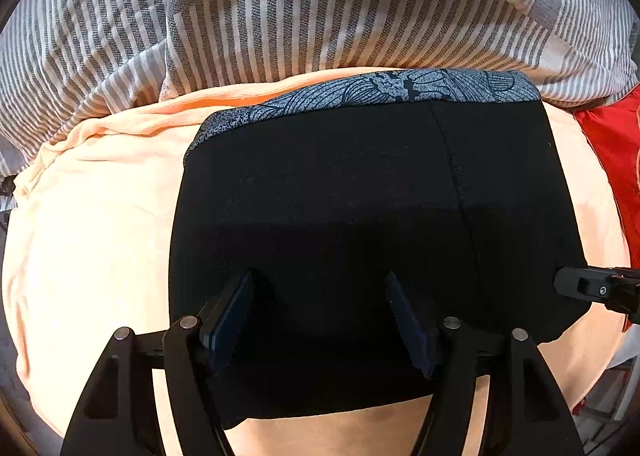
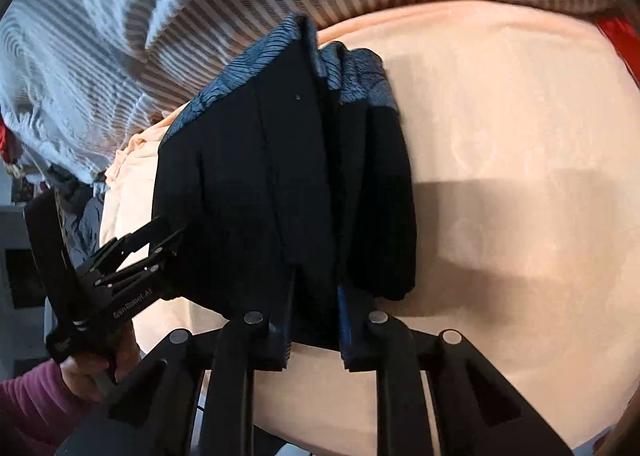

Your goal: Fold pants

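The right hand-held gripper has its jaws drawn close together with a bunched edge of the black pants between them, and the pads seem to press on the cloth. The left hand-held gripper stands wide open above the pants, pointing steeply down; its fingers hold nothing. In the right wrist view the left hand-held gripper is at the left edge of the pants, carried by a hand in a purple sleeve. The pants lie folded on a peach sheet (the blue patterned waistband is at the far side). Behind the sheet lies a grey striped blanket, and something red shows at the right.
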Available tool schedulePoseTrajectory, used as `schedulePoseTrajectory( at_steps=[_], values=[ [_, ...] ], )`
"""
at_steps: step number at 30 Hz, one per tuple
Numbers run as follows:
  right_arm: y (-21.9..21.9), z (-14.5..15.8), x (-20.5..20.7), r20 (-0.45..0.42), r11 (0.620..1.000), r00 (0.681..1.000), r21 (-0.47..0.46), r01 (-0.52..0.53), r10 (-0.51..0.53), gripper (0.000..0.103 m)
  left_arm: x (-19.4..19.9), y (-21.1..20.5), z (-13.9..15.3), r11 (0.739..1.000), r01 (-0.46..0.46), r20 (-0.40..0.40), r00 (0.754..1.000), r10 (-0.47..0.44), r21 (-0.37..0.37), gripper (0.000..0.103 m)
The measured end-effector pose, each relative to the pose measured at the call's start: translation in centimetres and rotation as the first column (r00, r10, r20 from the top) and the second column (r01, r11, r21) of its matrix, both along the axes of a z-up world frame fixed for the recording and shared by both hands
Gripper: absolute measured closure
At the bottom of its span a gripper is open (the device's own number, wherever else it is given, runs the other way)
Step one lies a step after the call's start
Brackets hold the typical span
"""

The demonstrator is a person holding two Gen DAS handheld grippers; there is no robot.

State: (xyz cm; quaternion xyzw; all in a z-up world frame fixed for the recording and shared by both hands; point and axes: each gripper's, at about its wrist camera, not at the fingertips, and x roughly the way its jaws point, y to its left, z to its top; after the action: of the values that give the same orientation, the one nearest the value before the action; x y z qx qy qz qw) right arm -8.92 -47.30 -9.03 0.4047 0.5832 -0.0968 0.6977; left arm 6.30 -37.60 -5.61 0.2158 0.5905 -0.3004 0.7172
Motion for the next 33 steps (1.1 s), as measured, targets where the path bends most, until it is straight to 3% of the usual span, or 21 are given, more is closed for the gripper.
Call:
schedulePoseTrajectory(
  at_steps=[4, 7, 8, 9, 12, 17, 20, 27, 29, 31, 33],
  values=[
    [0.2, 0.4, -0.3, 0.003, 1.0, 1.0, -0.021, -0.007, 0.007, 0.077, 1.3, 1.2, 0.7, 1.0, -0.024, -0.064, 0.998, 0.023, -0.018, 0.032],
    [-0.4, 1.0, -1.1, -0.001, 1.0, 1.0, -0.011, 0.024, -0.024, 0.059, 3.3, 3.5, 1.4, 0.997, -0.067, -0.089, 0.994, 0.063, -0.047, 0.029],
    [-0.8, 1.3, -1.5, 0.014, 0.999, 0.999, -0.001, 0.038, -0.038, 0.051, 4.1, 4.2, 1.5, 0.995, -0.08, -0.108, 0.991, 0.073, -0.064, 0.016],
    [-1.2, 1.5, -1.7, 0.032, 0.999, 0.999, 0.003, 0.044, -0.044, 0.042, 5.0, 5.0, 1.6, 0.991, -0.098, -0.131, 0.988, 0.085, -0.092, 0.012],
    [-2.4, 1.8, -1.6, 0.088, 0.998, 0.994, 0.003, 0.064, -0.064, 0.022, 7.6, 6.4, 0.9, 0.981, -0.135, -0.239, 0.966, 0.099, -0.139, 0.012],
    [-5.0, -0.6, 0.1, 0.124, 0.995, 0.99, 0.088, 0.053, -0.064, 0.021, 11.0, 7.3, -2.0, 0.97, -0.175, -0.378, 0.92, 0.101, -0.168, 0.012],
    [-6.0, -2.7, 1.1, 0.116, 0.99, 0.993, 0.138, 0.017, -0.033, 0.021, 12.4, 7.5, -4.5, 0.964, -0.192, -0.479, 0.874, 0.083, -0.183, 0.012],
    [-6.5, -6.1, 1.5, 0.151, 0.963, 0.988, 0.268, -0.011, -0.031, 0.021, 11.9, 6.4, -6.8, 0.963, -0.174, -0.562, 0.827, 0.029, -0.206, 0.012],
    [-6.5, -6.8, 2.0, 0.147, 0.955, 0.988, 0.298, -0.003, -0.043, 0.022, 11.7, 6.1, -6.6, 0.963, -0.173, -0.552, 0.833, 0.03, -0.207, 0.012],
    [-6.5, -6.8, 2.1, 0.134, 0.953, 0.989, 0.303, 0.01, -0.053, 0.031, 11.2, 5.8, -5.9, 0.965, -0.156, -0.516, 0.856, 0.025, -0.211, 0.014],
    [-6.5, -6.5, 1.8, 0.125, 0.949, 0.99, 0.313, 0.028, -0.07, 0.047, 10.5, 5.5, -4.8, 0.965, -0.131, -0.473, 0.881, 0.009, -0.226, 0.023]
  ],
)
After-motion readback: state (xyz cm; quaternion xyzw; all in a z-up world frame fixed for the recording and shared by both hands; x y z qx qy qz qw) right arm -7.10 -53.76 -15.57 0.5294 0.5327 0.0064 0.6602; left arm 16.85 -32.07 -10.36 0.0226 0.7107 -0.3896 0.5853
